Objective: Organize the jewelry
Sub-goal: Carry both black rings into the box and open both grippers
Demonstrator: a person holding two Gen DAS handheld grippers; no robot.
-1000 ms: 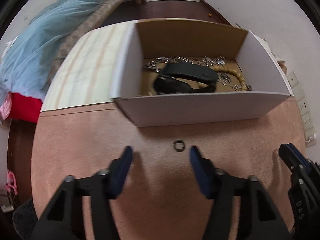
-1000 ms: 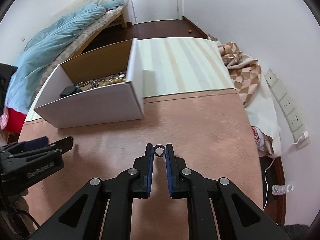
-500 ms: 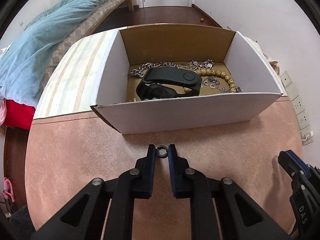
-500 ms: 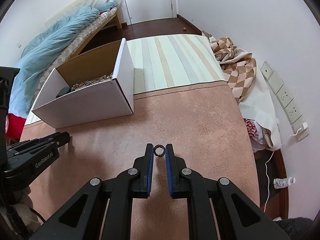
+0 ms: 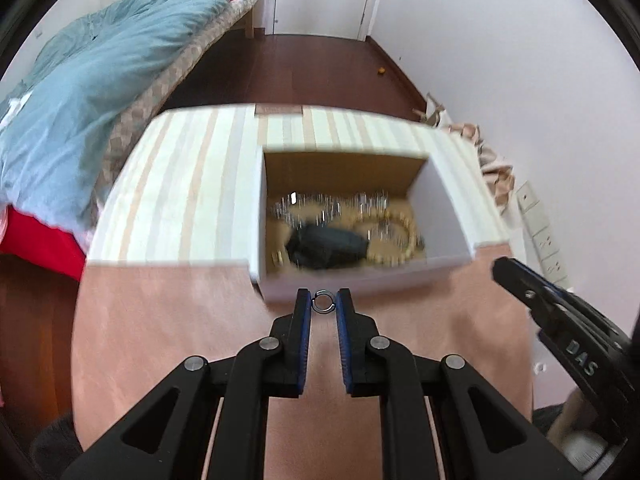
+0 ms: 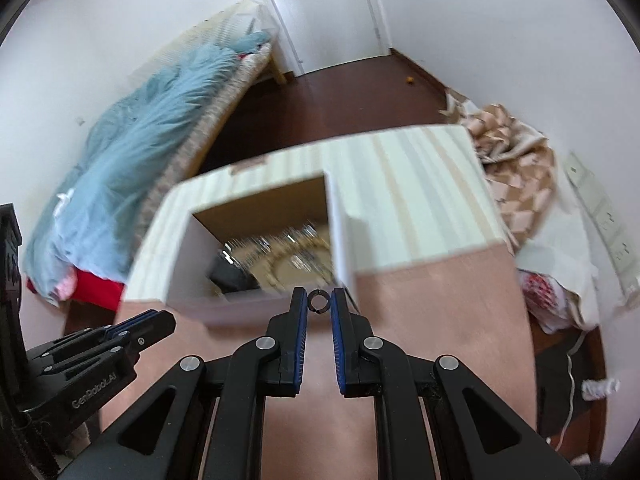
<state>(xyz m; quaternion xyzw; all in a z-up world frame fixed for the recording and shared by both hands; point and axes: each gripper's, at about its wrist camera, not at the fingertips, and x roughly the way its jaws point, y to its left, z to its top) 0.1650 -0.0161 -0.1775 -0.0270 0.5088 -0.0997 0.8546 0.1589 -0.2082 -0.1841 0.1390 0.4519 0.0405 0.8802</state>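
The left gripper (image 5: pixel 323 303) pinched a small ring (image 5: pixel 323 302) between its blue pads while the right gripper (image 6: pixel 319 302) pinched another ring (image 6: pixel 319 301), both held above the near wall of the open box (image 5: pixel 360 278) of jewelry.

Open white box (image 5: pixel 360 276): top unobstructed, entry from above free; near wall stands directly ahead of both tools. Floor of box crowded with chains, beads and a dark item (image 5: pixel 326 246). Pink table (image 5: pixel 168 320) surface bare to the left of the box; striped part (image 5: pixel 188 196) beyond also bare. Right tool (image 5: pixel 520 276) stands beside the box's right corner. Bed (image 6: pixel 132 152) flanks the table's left.
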